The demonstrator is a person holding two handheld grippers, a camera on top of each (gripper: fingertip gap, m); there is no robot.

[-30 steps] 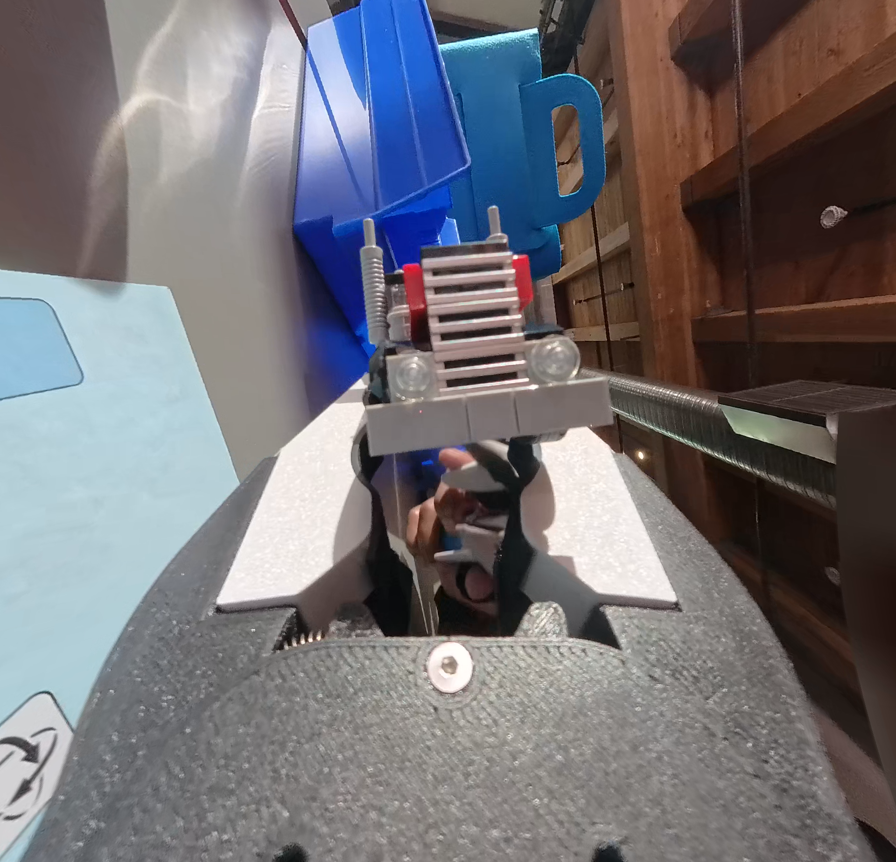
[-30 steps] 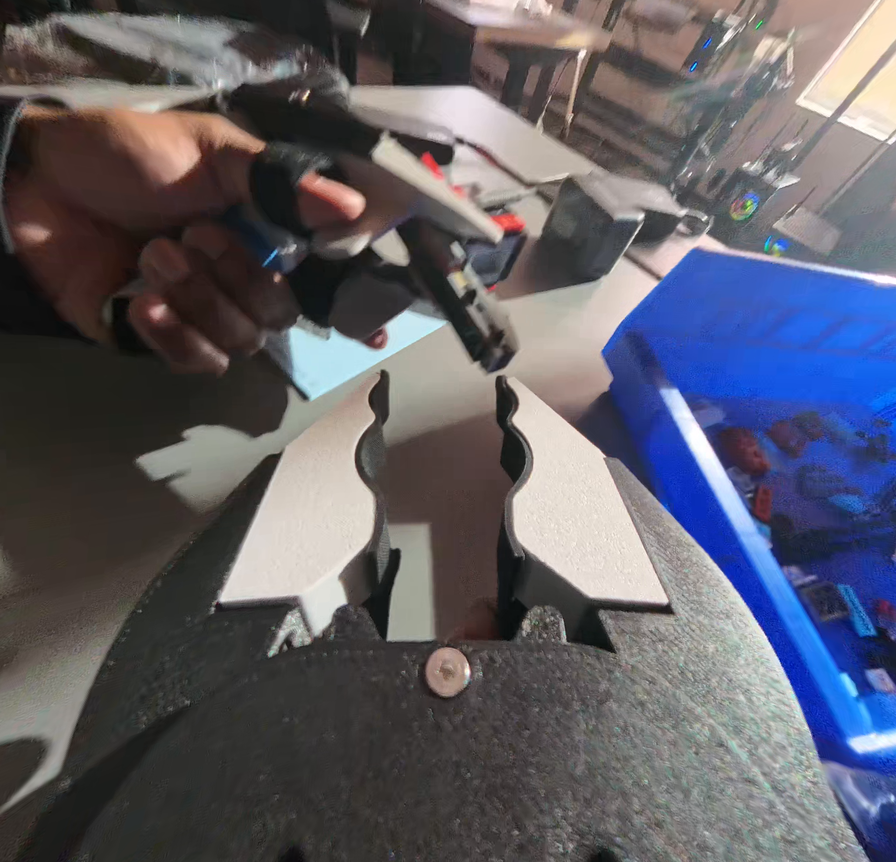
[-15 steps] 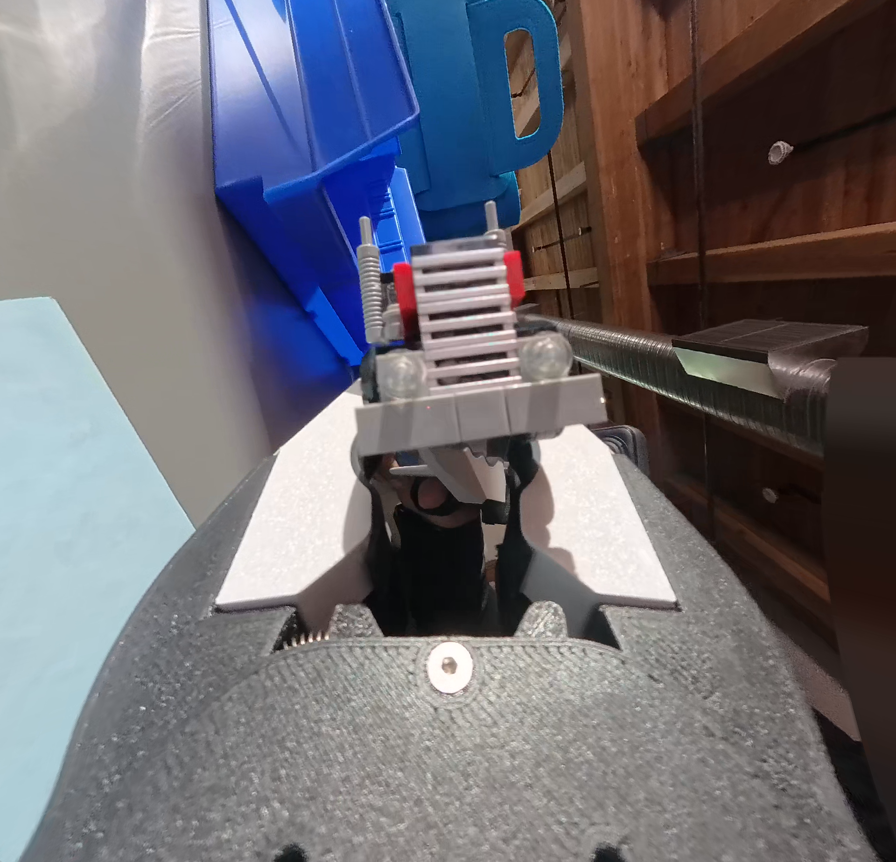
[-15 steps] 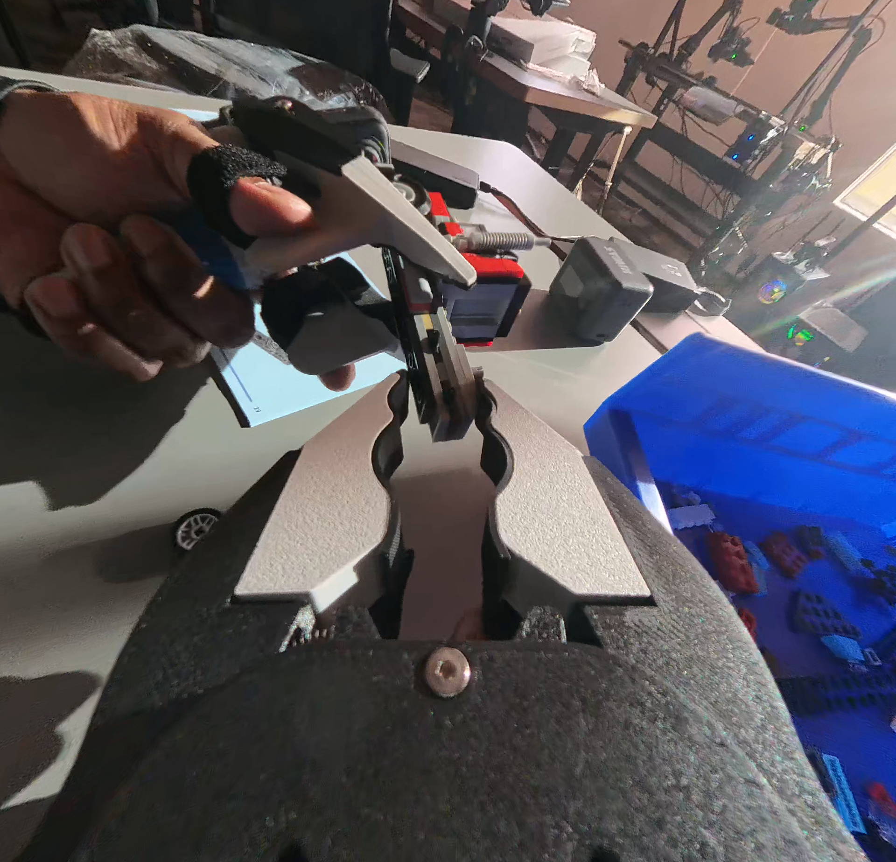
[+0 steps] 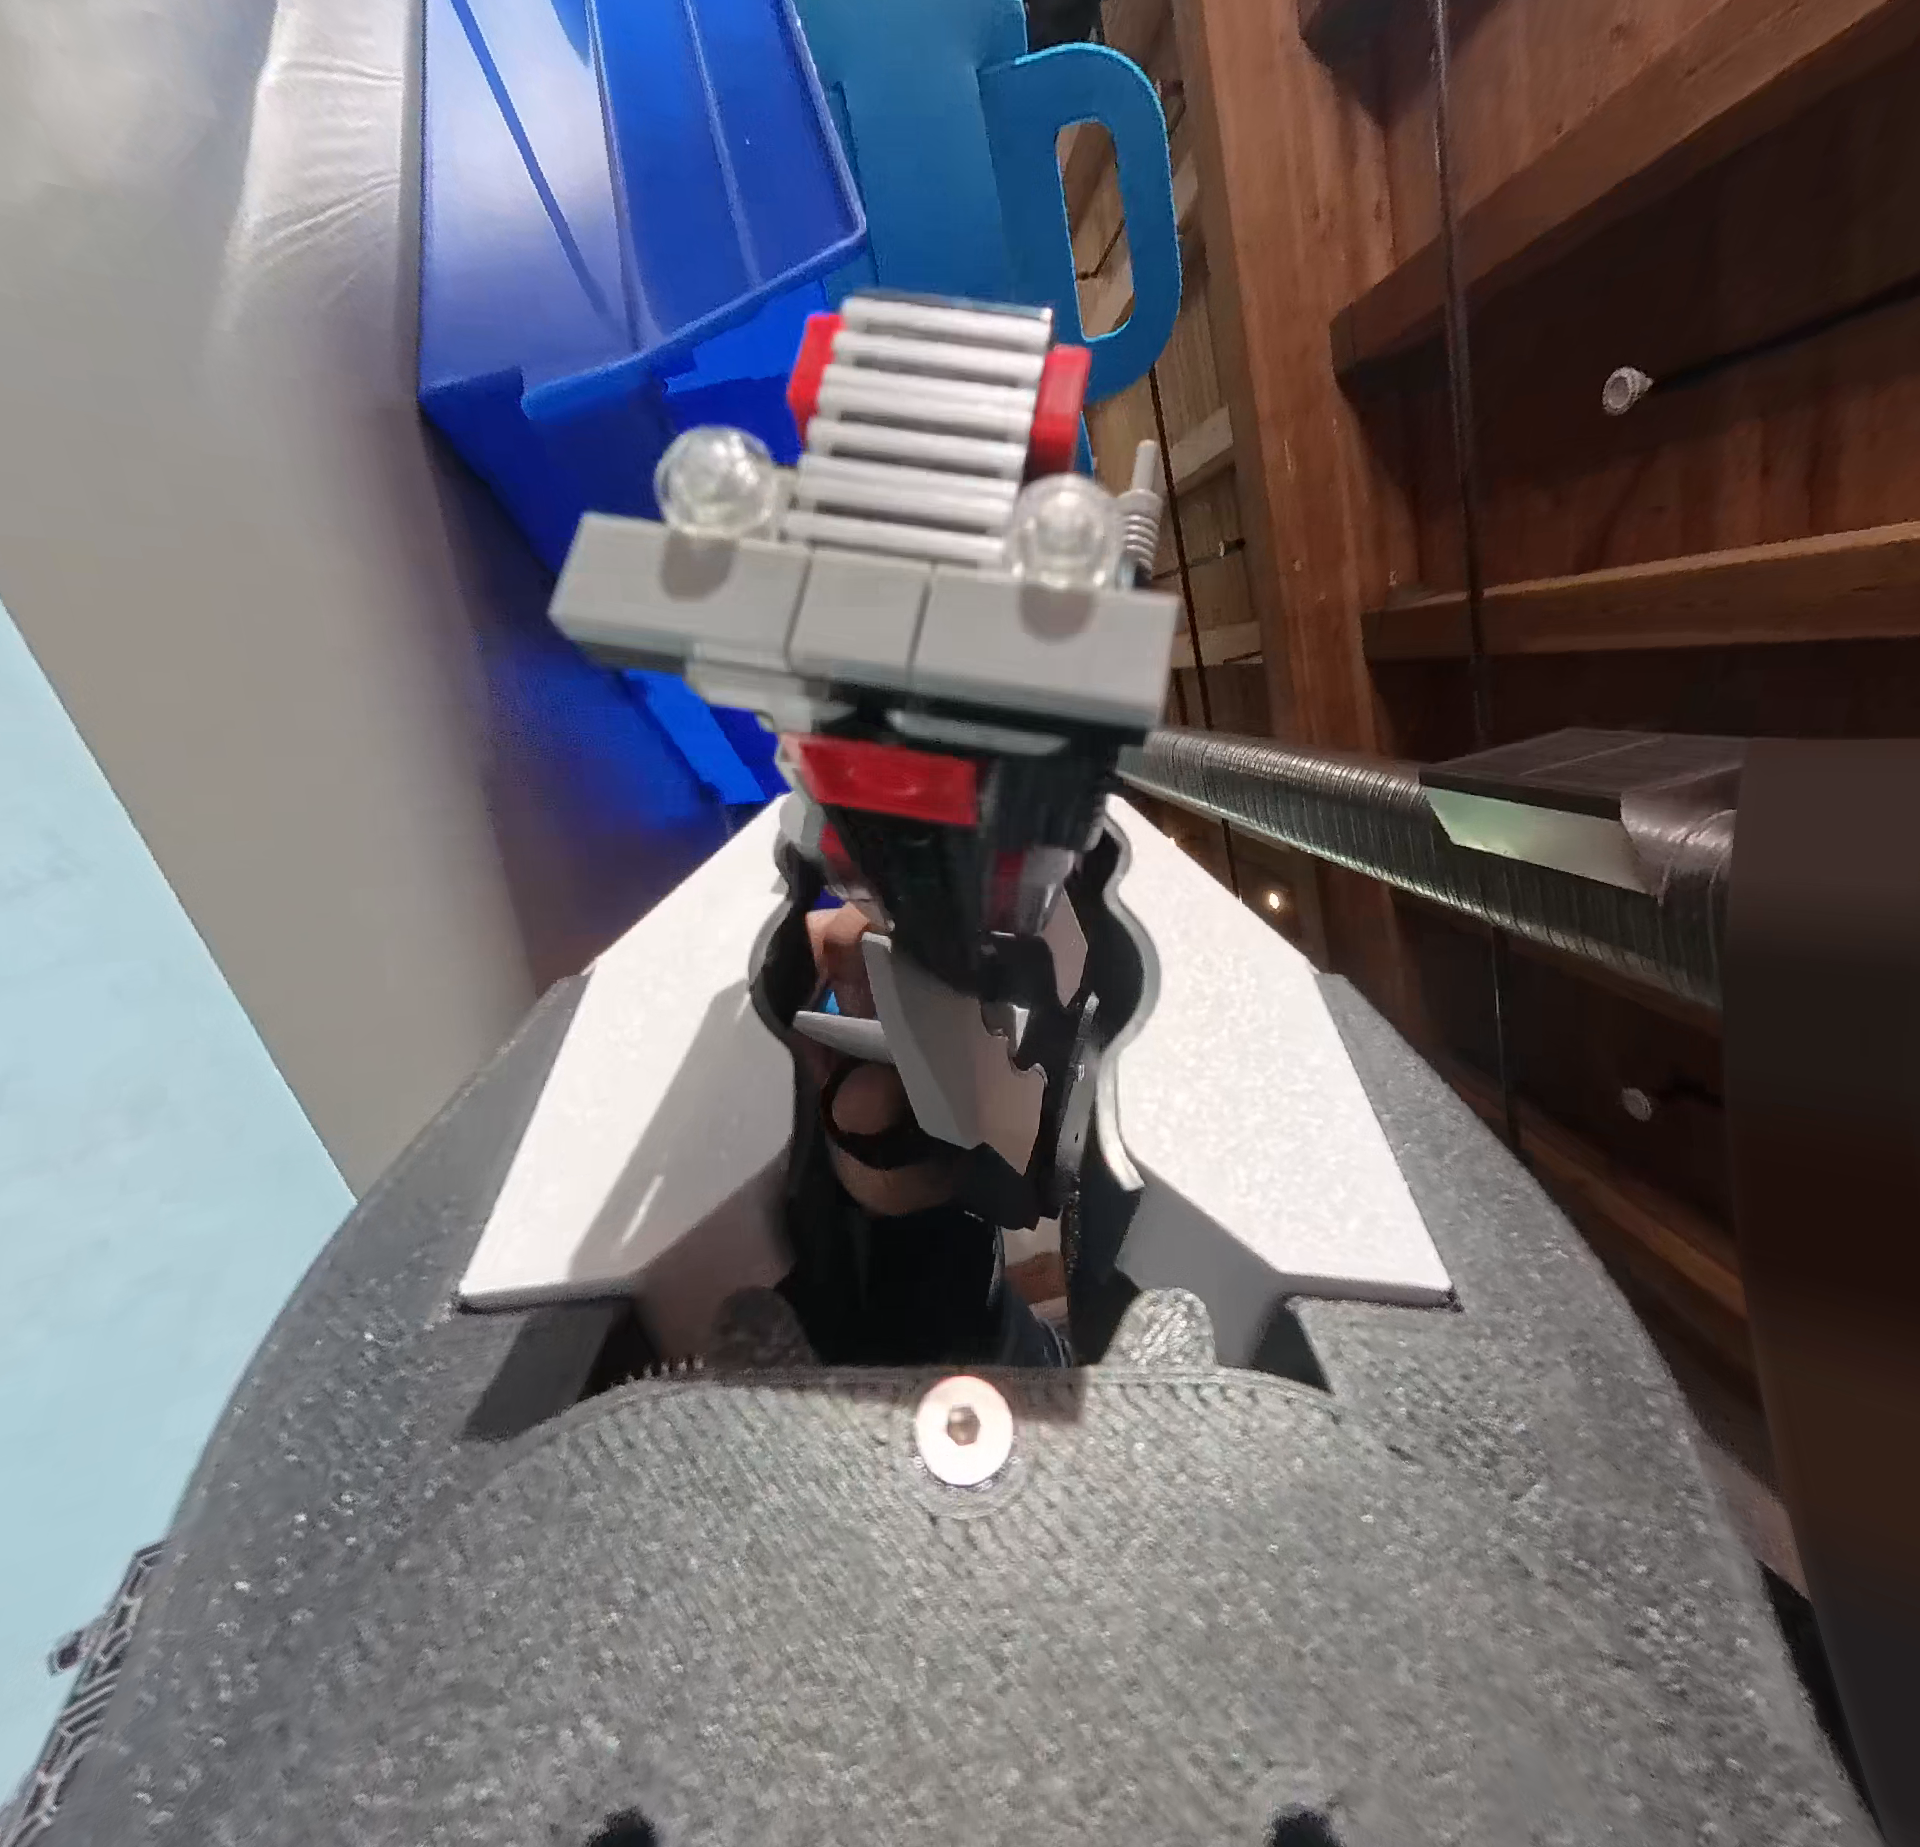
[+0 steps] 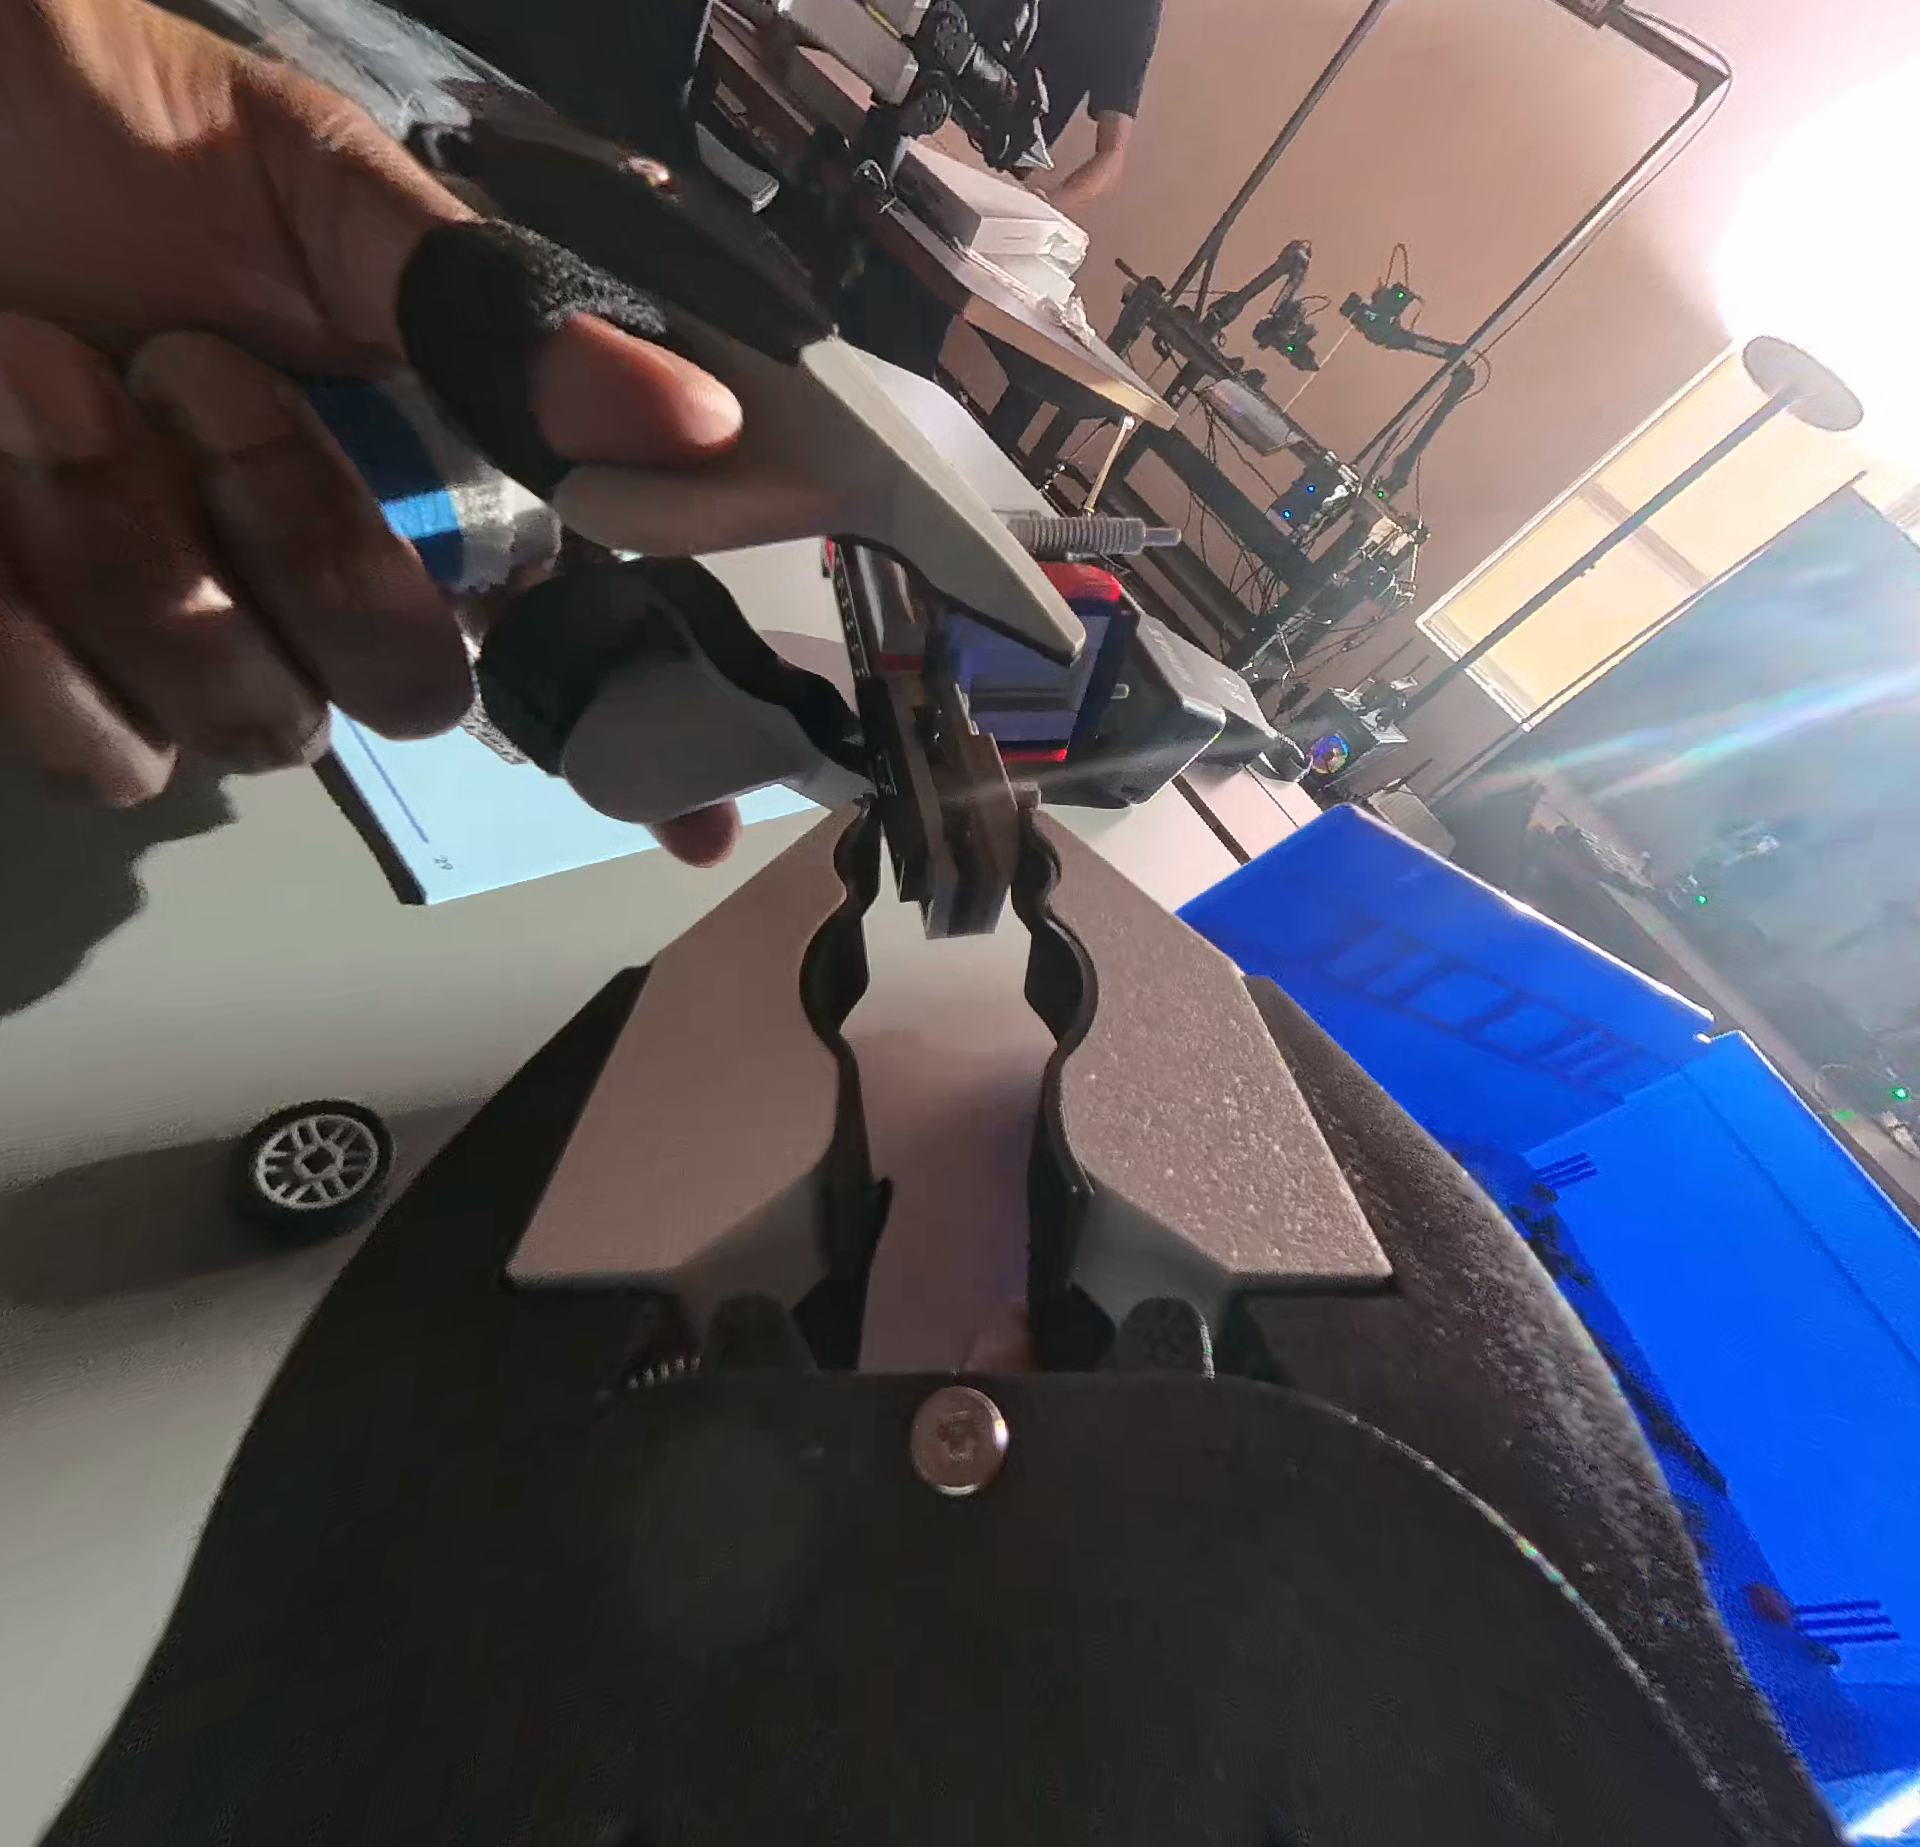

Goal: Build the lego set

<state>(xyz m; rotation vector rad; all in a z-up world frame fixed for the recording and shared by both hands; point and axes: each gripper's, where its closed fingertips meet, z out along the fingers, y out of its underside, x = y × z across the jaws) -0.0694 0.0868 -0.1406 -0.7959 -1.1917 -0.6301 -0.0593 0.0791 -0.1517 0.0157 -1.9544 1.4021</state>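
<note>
A lego truck [image 5: 914,509] with a grey grille, grey bumper, clear headlights and red parts sits between the tips of my left gripper [image 5: 951,862], which is shut on its chassis and holds it in the air. The truck is tilted. In the right wrist view my right gripper [image 6: 945,841] is shut on the grey and black end of the truck [image 6: 961,867], opposite the left gripper [image 6: 961,711], which a hand holds. The right gripper [image 5: 987,1049] shows through the gap between the left fingers. A loose wheel [image 6: 317,1169] lies on the table.
A blue bin [image 6: 1455,1018] with loose bricks stands at the right; it also shows in the left wrist view [image 5: 623,239] next to a teal felt bag [image 5: 935,135]. A light blue booklet [image 6: 540,821] and a black box [image 6: 1174,717] lie on the grey table [image 6: 208,1018]. Wooden shelves [image 5: 1558,343] stand behind. The tips of both grippers are at nearly the same place. The loose wheel [image 6: 317,1169] lies around 10 cm away from my right fingertips.
My right gripper has come up to the truck and closed on its end. The truck has tilted in the left gripper, and the left view has swung.
</note>
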